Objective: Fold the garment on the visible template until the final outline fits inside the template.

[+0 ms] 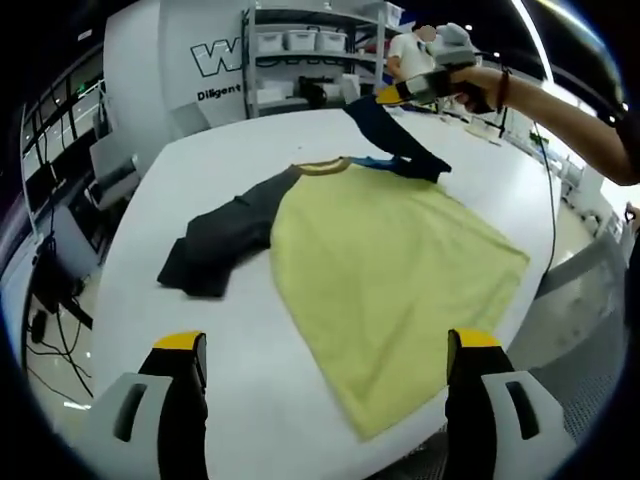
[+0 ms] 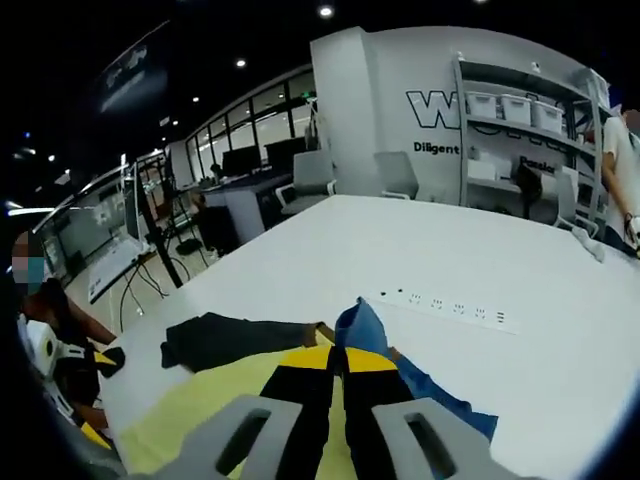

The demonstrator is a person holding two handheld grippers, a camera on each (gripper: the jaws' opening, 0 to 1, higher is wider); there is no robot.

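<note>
Yellow-bodied T-shirt w/ dark grey sleeves lies spread on the white table, one sleeve flat beside the body. Left gripper hovers over near hem, jaws wide apart, nothing in them. Right gripper has jaws closed tight on the other dark sleeve, lifted above the table, blue lining showing near the collar.

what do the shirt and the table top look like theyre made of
Shirt: soft matte knit fabric, likely cotton; yellow body, dark sleeves, lying limp with creases, one sleeve lifted by the right gripper. Table: smooth hard white surface, probably laminate, with faint sheen.
</note>
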